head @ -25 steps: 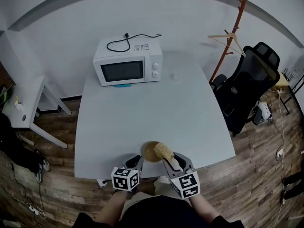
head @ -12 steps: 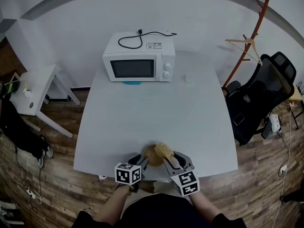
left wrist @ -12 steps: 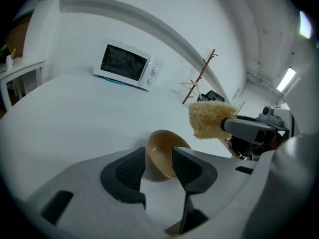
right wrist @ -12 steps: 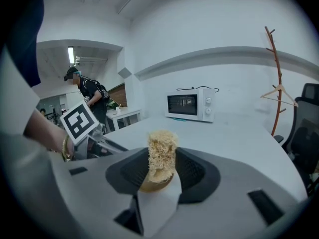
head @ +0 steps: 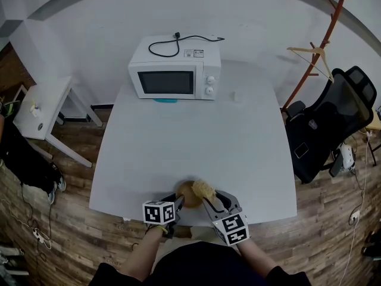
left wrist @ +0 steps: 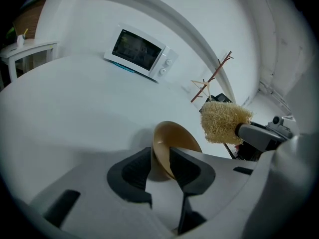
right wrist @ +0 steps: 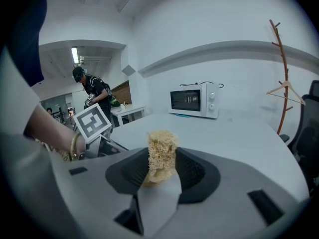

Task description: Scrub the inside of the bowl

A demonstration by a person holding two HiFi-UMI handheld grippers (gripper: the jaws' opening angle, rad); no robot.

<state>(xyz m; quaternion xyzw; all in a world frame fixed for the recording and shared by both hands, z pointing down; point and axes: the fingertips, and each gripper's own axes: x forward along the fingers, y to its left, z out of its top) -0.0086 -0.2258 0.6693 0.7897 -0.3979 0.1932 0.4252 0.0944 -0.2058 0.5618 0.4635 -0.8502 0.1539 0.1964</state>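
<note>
In the head view the person is holding both grippers at the near edge of the white worktop, at the lower middle of the frame. The left gripper is gripping the tan bowl by its near rim. In the left gripper view the bowl's thin wall is standing between the two dark pads, one lying against the inside and one against the outside. These jaws have just been closing onto the wall, leaving only a narrow gap that the wall is filling.

The right gripper is clamping a yellowish loofah scrubber. In the right gripper view its jaws are pressing on the scrubber's lower part while the upper part is sticking out past the fingertips. The scrubber is hanging just beside the bowl's right rim, not inside the bowl.

A white microwave with a black cable coiled on top is standing at the far end of the worktop, upper middle of the frame. A black office chair is standing at the right edge.
</note>
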